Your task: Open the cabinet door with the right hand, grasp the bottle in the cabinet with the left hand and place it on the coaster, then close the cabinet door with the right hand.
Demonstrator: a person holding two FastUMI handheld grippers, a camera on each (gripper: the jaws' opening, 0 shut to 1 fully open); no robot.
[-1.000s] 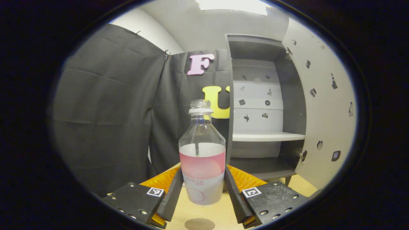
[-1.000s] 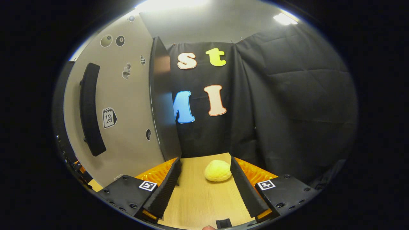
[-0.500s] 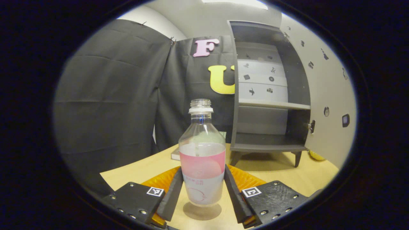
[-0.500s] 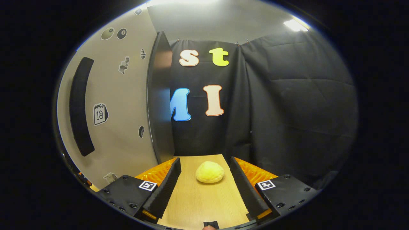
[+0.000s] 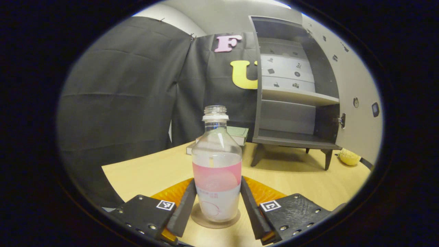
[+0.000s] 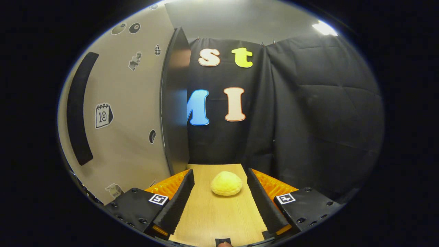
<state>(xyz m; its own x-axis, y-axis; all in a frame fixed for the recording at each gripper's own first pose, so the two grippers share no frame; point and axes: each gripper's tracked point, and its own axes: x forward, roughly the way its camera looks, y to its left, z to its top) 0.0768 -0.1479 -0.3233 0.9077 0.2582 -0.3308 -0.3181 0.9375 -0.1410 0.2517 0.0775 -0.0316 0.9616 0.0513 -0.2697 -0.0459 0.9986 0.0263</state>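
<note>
Left gripper view: the bottle [image 5: 216, 171], pinched between the jaws of the left gripper [image 5: 216, 209], has come down over the last second onto the coaster [image 5: 215, 219] on the worktop [image 5: 144, 171].
Right gripper view: right gripper [image 6: 219, 202], jaws spread and empty, beside the open cabinet door [image 6: 137, 113]; releasing and closing remain.

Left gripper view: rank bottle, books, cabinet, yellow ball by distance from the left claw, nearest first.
1. bottle, between the left claw's fingers, on the coaster.
2. books, behind the bottle, mid-table.
3. cabinet, right of the books, door open; close to the books' depth.
4. yellow ball, far right; order against the cabinet unclear.
</note>
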